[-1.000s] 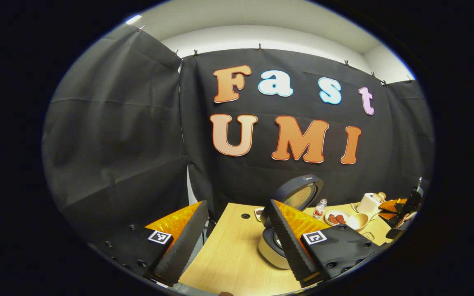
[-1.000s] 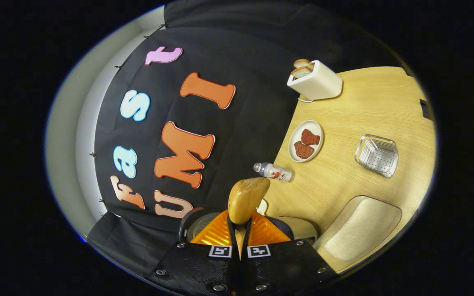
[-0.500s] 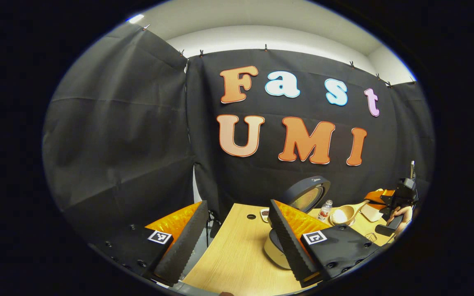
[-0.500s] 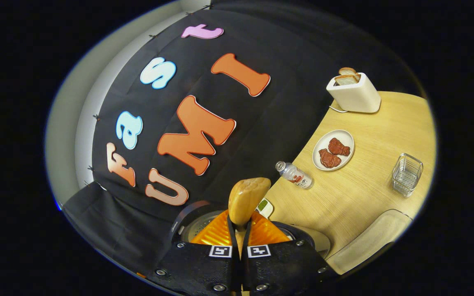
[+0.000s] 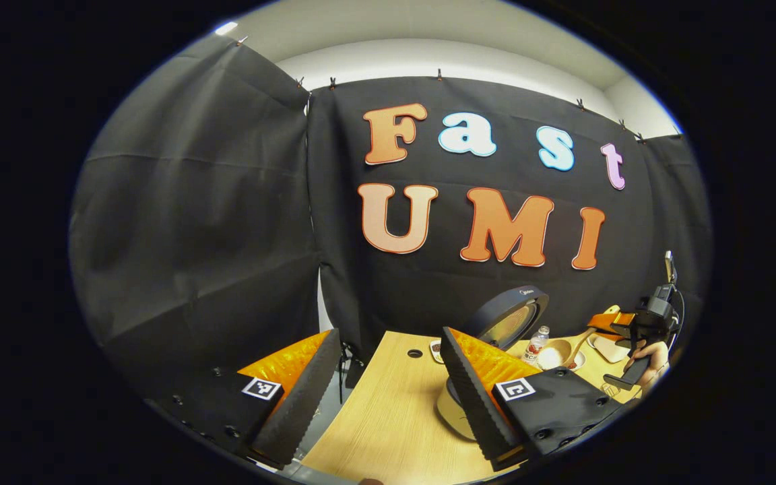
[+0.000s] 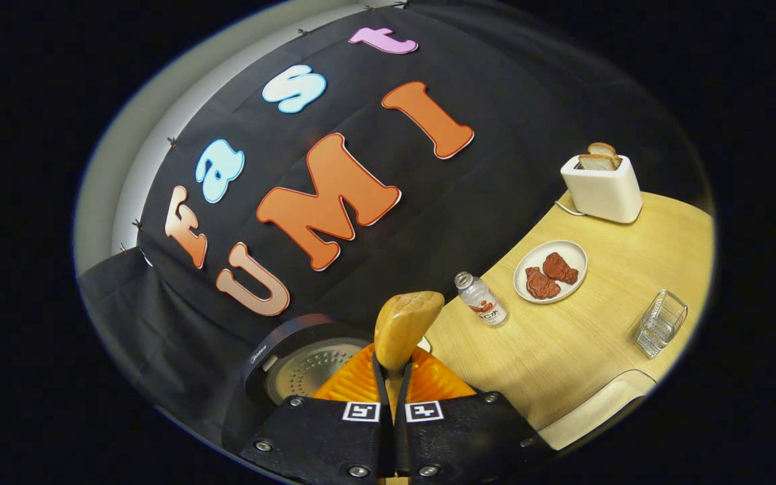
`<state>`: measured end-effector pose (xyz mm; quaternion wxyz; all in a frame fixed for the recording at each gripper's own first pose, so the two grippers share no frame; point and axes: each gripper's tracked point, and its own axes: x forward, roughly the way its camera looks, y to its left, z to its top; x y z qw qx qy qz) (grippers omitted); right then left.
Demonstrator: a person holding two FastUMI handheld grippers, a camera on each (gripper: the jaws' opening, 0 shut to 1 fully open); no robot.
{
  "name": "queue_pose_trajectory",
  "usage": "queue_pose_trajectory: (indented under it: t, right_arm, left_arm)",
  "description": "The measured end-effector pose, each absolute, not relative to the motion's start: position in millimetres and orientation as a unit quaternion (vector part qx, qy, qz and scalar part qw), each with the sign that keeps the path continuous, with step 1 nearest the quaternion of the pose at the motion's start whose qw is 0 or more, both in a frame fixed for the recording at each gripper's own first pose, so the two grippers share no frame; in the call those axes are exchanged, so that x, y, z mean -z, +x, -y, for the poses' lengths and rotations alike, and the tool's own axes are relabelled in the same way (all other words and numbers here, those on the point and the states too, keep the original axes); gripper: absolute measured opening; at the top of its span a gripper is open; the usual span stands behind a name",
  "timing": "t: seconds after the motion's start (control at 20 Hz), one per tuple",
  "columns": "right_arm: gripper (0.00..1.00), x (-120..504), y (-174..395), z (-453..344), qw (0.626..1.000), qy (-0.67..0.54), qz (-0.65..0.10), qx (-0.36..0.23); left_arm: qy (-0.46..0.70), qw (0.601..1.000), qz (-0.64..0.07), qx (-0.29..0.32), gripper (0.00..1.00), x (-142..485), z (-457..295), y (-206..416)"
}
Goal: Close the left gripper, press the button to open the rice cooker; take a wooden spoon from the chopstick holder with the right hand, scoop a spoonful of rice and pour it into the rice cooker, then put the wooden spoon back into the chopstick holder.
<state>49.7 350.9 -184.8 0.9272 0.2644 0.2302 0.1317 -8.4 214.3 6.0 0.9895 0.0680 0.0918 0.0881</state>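
We hold the wooden spoon [image 6: 407, 322] in the right gripper [image 6: 393, 384], whose fingers pinch the flat handle between them, so that only a thin strip of handle shows in the slit. The bowl of the spoon rises just above the fingertips, a smooth, pale oval of light wood with a rounded back turned towards us. In the left gripper view the same spoon [image 5: 558, 351] appears far off to the right of our fingers, its bowl facing up with a small white heap of rice [image 5: 550, 357] in it, the handle running back to the right gripper [image 5: 613, 322] and the hand [image 5: 647, 353] that holds it.

The rice cooker [image 5: 455, 411] stands on the counter [image 5: 388, 417] just behind the right finger of the left gripper [image 5: 388, 391], its dark round lid [image 5: 506, 316] tilted up and open. In the right gripper view the lid [image 6: 294, 364] lies just left of our fingers, its perforated metal inner face [image 6: 307, 377] showing.

The left gripper's fingers are spread wide apart with nothing between them.

To the right of the right gripper's fingers stand a small bottle [image 6: 481, 299], a plate [image 6: 550, 271] with reddish pieces and a toaster [image 6: 602, 185].
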Motion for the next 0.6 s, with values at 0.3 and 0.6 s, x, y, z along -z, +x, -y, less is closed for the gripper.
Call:
queue_pose_trajectory:
  t: [0.3,0.6]
  right_arm:
    - [0.00,181,53,-359,0.940,0.223,-0.215,-0.140]
    - [0.00,174,54,-369,0.954,0.165,-0.196,-0.154]
  left_arm:
    - [0.066,0.990,-0.093,-0.086,1.00,-5,-216,0]
    - [0.065,0.990,-0.092,-0.086,1.00,-6,-219,8]
